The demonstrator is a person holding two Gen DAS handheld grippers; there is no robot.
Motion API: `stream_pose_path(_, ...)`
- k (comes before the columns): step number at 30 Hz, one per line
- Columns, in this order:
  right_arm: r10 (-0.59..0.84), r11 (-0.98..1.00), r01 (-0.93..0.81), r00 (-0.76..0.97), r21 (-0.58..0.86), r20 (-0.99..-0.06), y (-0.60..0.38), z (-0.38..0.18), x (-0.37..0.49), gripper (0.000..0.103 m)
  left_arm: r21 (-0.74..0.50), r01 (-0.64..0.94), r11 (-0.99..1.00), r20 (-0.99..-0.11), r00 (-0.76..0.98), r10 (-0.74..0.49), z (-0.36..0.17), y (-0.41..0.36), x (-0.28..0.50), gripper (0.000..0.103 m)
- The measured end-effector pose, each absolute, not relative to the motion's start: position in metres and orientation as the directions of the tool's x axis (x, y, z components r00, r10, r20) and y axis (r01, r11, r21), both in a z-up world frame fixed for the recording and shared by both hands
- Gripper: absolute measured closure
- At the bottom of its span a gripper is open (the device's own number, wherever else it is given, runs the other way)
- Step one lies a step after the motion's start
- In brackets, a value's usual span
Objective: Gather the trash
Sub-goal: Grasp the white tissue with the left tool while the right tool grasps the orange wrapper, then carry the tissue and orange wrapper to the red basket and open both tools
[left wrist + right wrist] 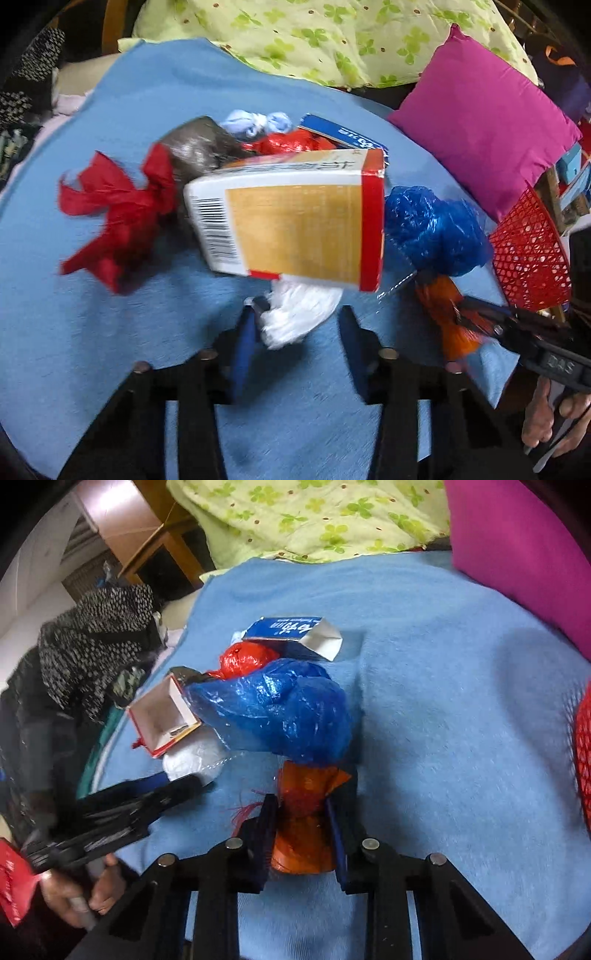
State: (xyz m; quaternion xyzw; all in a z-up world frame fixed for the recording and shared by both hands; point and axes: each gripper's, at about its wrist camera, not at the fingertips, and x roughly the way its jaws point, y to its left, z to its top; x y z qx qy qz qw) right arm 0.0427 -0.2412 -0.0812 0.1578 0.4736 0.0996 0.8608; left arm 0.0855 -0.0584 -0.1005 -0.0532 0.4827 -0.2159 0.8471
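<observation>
Left gripper [299, 314] has its jaws around a crumpled white wrapper [295, 314] on the blue blanket [92, 350]; whether the pads press it I cannot tell. Behind lie a red bag [110, 218], a yellow carton [295, 221] and a blue bag [432, 229]. Right gripper [301, 805] is clamped on an orange wrapper [304, 812], with a red mesh basket [528, 254] beyond it

right hand-held gripper [301, 834] clamped, left hand-held gripper [299, 332] narrowed

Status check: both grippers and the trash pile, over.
Right gripper shut on orange wrapper. Left gripper around white wad, grip unclear. Yellow box overlaps wad. Red basket right.
</observation>
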Motion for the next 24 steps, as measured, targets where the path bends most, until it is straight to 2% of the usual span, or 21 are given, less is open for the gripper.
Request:
stream_pose_path(5,0.390,0.890,-0.022,0.554,0.455,-0.736,-0.262,-0.070,0.019,0.075,-0.360,0.284,0.889,-0.778,0.435,-0.454,-0.107,-0.052,0.089,0.076)
stream_pose_path(15,0.421,0.854,-0.061,0.663,0.516,-0.618,-0.289,-0.033,-0.013,0.075,-0.381,0.296,0.876,-0.769,0.424,-0.478,-0.091,-0.045,0.035,0.078)
stream_pose_path(24,0.368,0.838,-0.090,0.821,0.538,-0.436,-0.321,0.016,-0.052,0.075,-0.300,0.484,0.822,-0.679,0.497,-0.541,0.003,-0.098,-0.017,0.078)
